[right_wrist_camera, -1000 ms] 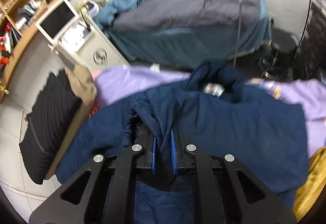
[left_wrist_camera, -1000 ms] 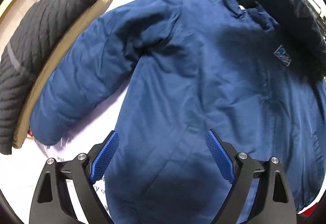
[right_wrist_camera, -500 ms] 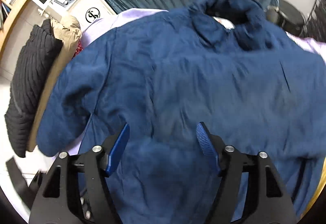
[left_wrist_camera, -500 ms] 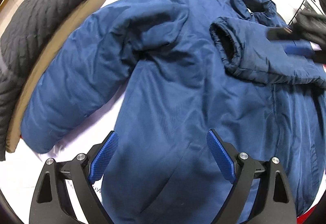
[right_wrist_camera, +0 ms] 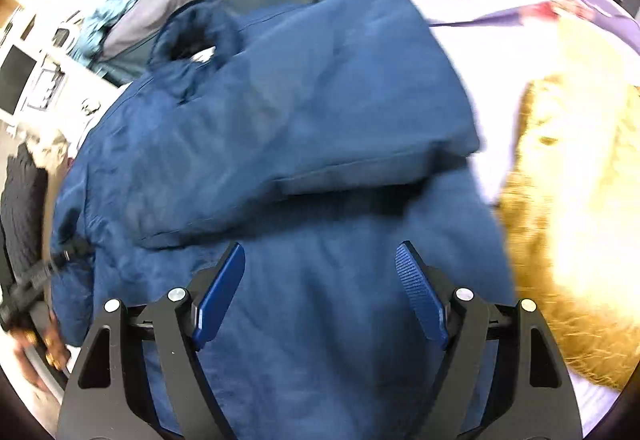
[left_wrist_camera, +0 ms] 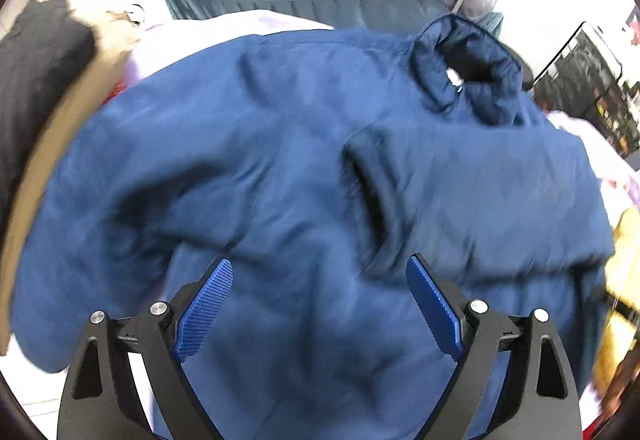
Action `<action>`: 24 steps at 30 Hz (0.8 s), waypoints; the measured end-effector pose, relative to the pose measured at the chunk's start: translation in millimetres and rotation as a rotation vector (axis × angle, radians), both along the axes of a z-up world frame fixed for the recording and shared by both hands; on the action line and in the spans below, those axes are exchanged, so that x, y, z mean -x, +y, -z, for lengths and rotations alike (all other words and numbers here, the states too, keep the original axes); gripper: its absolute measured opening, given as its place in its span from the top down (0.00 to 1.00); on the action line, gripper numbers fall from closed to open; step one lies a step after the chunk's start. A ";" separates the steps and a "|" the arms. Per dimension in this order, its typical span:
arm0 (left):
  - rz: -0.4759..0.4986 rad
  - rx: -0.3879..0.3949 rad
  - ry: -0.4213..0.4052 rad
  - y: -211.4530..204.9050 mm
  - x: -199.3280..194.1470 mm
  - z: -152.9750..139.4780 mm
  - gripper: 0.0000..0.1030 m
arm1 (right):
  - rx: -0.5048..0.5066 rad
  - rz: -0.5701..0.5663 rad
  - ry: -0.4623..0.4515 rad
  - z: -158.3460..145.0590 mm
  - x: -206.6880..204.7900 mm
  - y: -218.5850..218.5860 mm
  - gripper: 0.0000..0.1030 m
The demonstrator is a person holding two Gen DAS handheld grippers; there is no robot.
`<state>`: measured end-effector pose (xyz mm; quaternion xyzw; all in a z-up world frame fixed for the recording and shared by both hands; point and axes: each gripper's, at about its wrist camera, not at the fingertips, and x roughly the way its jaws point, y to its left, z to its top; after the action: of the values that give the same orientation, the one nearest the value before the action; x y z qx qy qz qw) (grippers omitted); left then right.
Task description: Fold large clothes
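Navy padded jacket [left_wrist_camera: 288, 144] flat on lilac sheet; one sleeve folded across

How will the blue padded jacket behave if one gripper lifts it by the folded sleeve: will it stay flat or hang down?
The blue jacket will probably droop: its folded sleeve already bends softly over the body. The puffy padding suggests bulk, so folds may spring open. The smooth-looking shell may slip between the pads.
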<state>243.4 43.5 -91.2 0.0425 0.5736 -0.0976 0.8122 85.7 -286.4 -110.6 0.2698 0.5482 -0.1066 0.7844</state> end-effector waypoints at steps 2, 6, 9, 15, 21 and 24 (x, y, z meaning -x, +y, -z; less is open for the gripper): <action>0.027 -0.019 0.037 -21.4 -16.4 15.8 0.16 | 0.008 0.008 0.003 0.3 1.6 -6.1 0.25; 0.110 -0.150 0.082 -65.4 -36.4 58.9 0.17 | 0.014 0.015 -0.001 -1.9 9.0 -15.1 0.25; 0.186 -0.203 0.061 -87.8 -39.8 75.0 0.55 | 0.025 0.015 0.008 -0.4 13.3 -18.3 0.25; 0.263 -0.349 -0.156 -116.3 -51.1 42.9 0.91 | 0.077 0.000 0.036 6.4 24.8 -25.4 0.25; 0.190 -0.436 -0.148 -98.9 -102.1 42.5 0.84 | 0.101 0.000 0.025 2.2 20.6 -27.3 0.25; 0.201 -0.412 -0.031 -94.3 -99.1 60.8 0.65 | 0.140 -0.028 -0.018 -10.5 8.1 -20.8 0.25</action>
<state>342.5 -50.8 -152.0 0.2658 0.5618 -0.0583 0.7812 77.6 -307.2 -100.1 0.2075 0.5361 -0.1315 0.8077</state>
